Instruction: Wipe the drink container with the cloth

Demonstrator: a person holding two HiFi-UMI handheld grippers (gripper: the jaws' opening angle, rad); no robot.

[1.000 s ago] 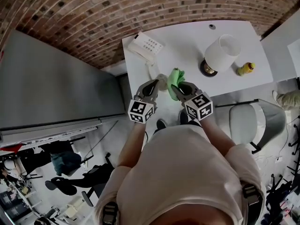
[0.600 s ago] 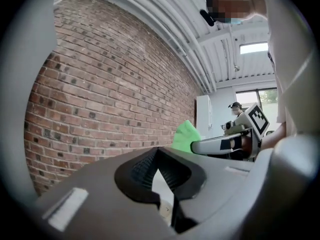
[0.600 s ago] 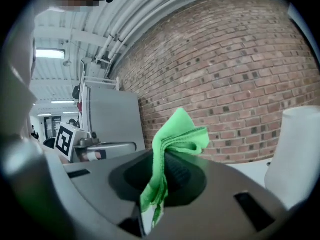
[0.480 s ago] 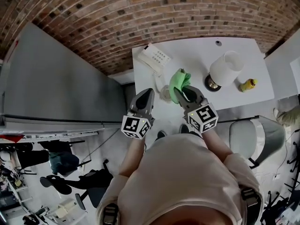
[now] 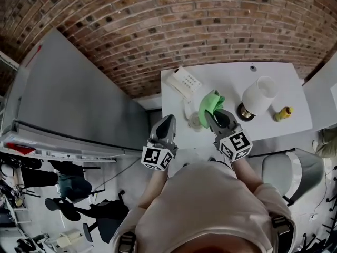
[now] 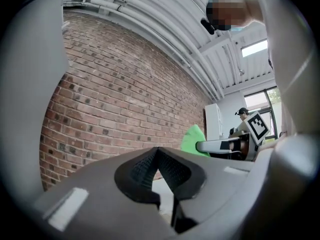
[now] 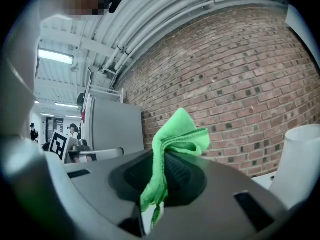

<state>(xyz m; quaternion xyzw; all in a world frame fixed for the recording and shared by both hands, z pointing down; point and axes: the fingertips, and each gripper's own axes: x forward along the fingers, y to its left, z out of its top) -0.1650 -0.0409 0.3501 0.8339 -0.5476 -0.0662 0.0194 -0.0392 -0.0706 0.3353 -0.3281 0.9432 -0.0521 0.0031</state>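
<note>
- A person is seen from above at the near edge of a white table point(image 5: 226, 75) set against a brick wall point(image 5: 158, 25), with a gripper held in each hand.
- The right gripper point(image 5: 213, 114) is pinched on a green cloth point(image 5: 211, 101). In the right gripper view, the cloth point(image 7: 177, 134) is caught between the ribbed pads, with a fold standing above them and a tail hanging below. It is held up over the table and touches nothing else.
- The left gripper point(image 5: 168, 119) is pressed together, and nothing is seen between its jaws in the left gripper view. It is held by the table's left edge.
- The drink container is judged to be the small clear cup point(image 5: 195, 121). It stands near the table's front edge, between the two grippers and just beside the cloth, and is held by neither gripper.
- Whether anything is in the cup cannot be told.
- A small yellow bottle point(image 5: 284, 113) stands well apart to the right, past a lamp point(image 5: 260, 95) with a white shade. How full it is cannot be made out.
- A telephone point(image 5: 183, 82) lies near the table's far left corner.
- The step in hand is judged to be the approach. The cloth is gripped, but the cup is not touched by it, so wiping is not under way.
- The next move calls for the left jaws to be opened and closed on the cup to steady it, and for the cloth to be brought against its side. A light cup left unsteadied could be pushed or tipped.
</note>
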